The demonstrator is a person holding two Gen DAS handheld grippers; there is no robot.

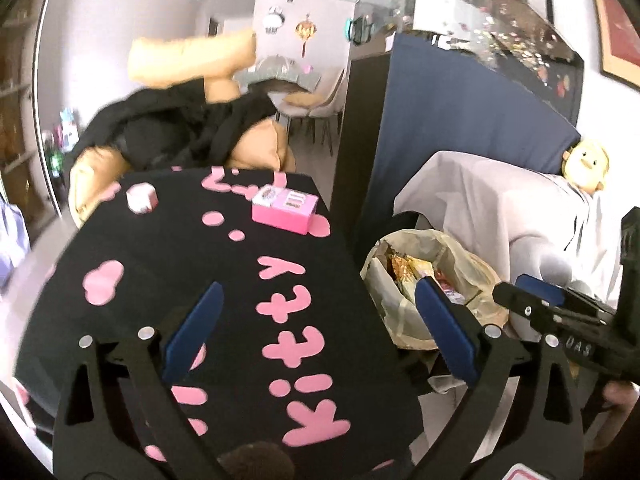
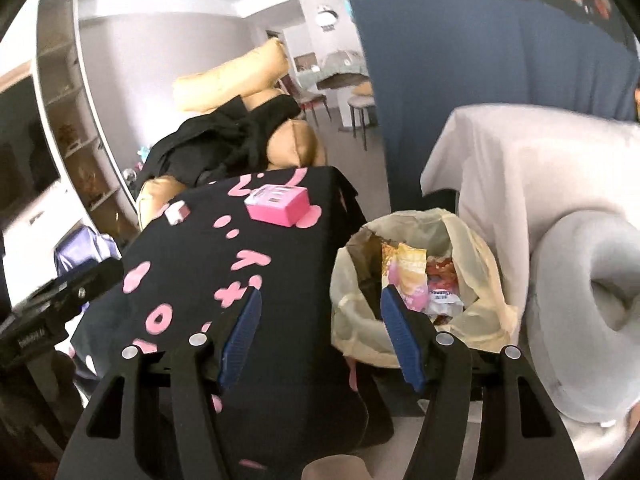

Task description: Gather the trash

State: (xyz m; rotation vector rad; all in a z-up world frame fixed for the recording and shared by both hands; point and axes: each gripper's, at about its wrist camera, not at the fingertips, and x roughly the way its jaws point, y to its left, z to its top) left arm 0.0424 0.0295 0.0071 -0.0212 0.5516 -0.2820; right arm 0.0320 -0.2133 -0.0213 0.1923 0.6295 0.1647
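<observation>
A beige translucent trash bag (image 1: 456,250) (image 2: 478,258) stands open beside the right edge of the black table (image 1: 160,248) (image 2: 288,264), with several snack wrappers inside. A pink box (image 1: 284,210) (image 2: 278,204) and a small white-pink crumpled scrap (image 1: 141,199) (image 2: 177,212) lie at the table's far end. My left gripper (image 1: 319,286) hangs open over the table's right side, nothing between its blue pads. My right gripper (image 2: 321,293) is open and empty too, straddling the table edge and the bag's near rim. In the left wrist view its tip (image 1: 540,300) shows just right of the bag.
The table cloth bears pink letters. Behind the table, a tan sofa (image 1: 256,148) holds a black garment (image 1: 180,132). A dark blue drape (image 1: 440,120) rises behind the bag. Right of the bag are a white-draped seat (image 1: 500,208), a grey neck pillow (image 2: 592,292) and a yellow plush toy (image 1: 586,160).
</observation>
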